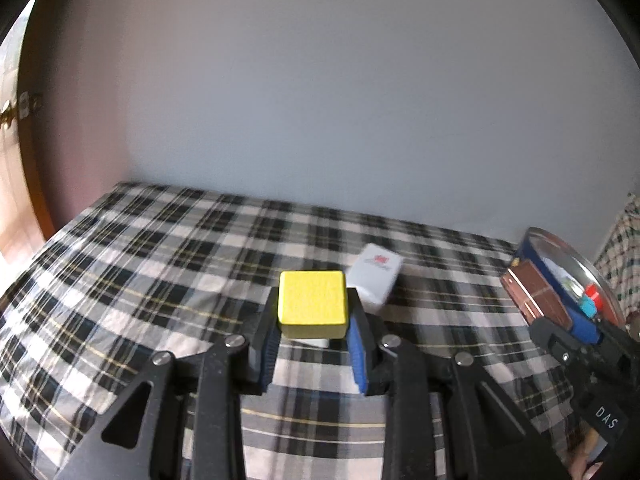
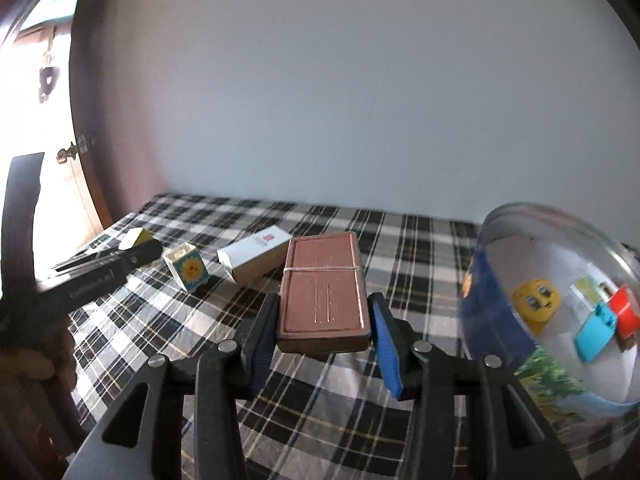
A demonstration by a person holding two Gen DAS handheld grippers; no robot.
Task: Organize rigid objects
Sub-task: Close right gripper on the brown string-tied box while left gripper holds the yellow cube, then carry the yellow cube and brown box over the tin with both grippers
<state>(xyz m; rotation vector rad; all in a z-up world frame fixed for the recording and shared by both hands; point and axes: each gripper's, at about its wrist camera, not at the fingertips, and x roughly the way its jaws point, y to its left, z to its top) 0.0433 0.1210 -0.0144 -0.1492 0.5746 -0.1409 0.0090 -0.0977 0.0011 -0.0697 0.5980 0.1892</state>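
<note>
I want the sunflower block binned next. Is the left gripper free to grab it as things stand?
Probably not: the left gripper is shut on the yellow block, so it must drop that first. The sunflower block itself lies unobstructed.

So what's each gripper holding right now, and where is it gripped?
Left gripper clamps the yellow block by its two side faces. Right gripper holds the brown case by its long edges, at the near end.

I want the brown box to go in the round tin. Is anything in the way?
Nothing visible blocks it. The brown box sits between the right gripper fingers, and the round tin lies just to its right, open side facing it, blocks already inside.
</note>
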